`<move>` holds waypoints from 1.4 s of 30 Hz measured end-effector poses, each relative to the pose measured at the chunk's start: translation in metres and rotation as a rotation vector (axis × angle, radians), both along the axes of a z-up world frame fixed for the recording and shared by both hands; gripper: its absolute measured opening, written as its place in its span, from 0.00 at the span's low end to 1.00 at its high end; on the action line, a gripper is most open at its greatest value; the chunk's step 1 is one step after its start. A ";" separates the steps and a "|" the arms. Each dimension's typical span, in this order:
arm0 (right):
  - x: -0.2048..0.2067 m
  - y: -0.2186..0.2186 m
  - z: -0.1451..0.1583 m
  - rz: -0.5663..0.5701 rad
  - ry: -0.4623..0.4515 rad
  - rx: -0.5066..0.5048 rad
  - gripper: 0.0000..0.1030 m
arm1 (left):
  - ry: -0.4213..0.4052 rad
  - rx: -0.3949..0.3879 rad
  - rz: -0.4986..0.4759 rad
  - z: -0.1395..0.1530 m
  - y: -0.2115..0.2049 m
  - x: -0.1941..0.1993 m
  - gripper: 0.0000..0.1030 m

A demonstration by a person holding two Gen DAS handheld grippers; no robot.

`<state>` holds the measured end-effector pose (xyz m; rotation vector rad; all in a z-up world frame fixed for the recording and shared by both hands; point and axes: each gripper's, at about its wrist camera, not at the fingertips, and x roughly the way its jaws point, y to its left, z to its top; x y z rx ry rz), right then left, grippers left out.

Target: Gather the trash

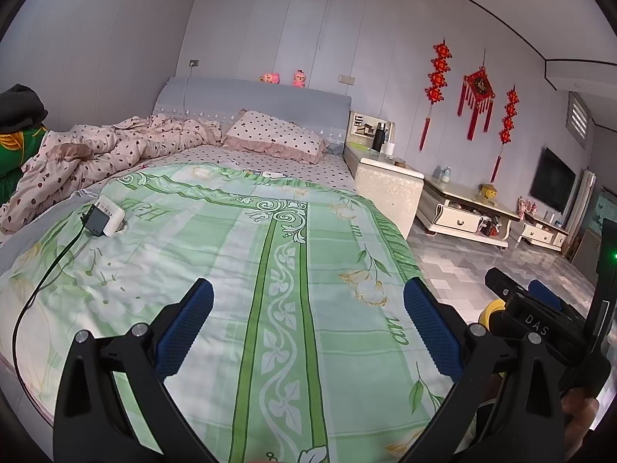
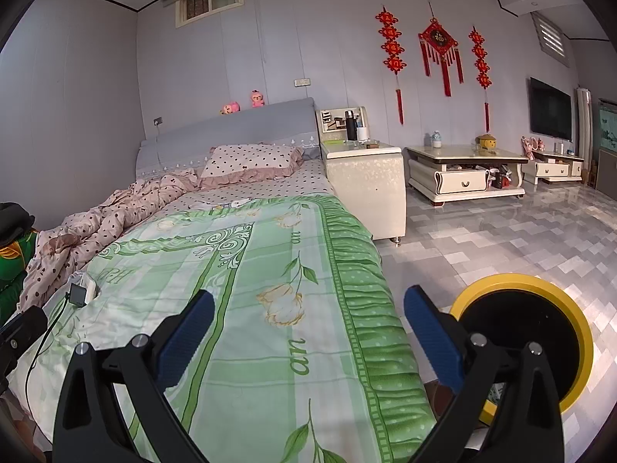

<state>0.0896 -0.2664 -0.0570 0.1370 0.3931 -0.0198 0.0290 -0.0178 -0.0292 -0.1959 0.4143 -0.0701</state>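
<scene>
Left tool (image 1: 308, 324), black w/ 2 blue ribbed pads, hangs over the bed w/ its fingers spread wide & nothing between them. Far to its left, a dark charger block plugged into a white power strip (image 1: 105, 216) lies on the cover, a black cable (image 1: 46, 281) running from it back toward the tool's left side. Directly under & ahead of the tool: pale green quilted bed cover w/ flower & scroll print (image 1: 239, 254). Beyond that, left of centre, a crumpled pink polka-dot duvet (image 1: 112, 150); just right of it a matching pink dotted pillow (image 1: 275, 135) against the grey padded headboard (image 1: 254, 96), w/ 2 small pink plush toys (image 1: 283, 78) on top of it. Right of the tool, past the bed edge, a cream bedside cabinet (image 1: 389, 185), then grey tiled floor.

Right tool (image 2: 308, 328), same build, is also gaping, empty, held over the bed's right edge. The same green cover lies under its left finger; its right finger sits over the floor. Just beside & partly behind that right finger stands a round bin w/ yellow rim & black liner (image 2: 524, 332), on the floor close to the bed. Cannot tell any loose trash on the bed or floor; a scrap of something pale shows low beside the bin, too hidden to name.
</scene>
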 end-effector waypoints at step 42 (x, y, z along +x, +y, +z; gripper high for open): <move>0.000 -0.005 -0.002 0.005 0.019 0.013 0.92 | 0.004 -0.002 -0.003 0.000 0.000 0.001 0.92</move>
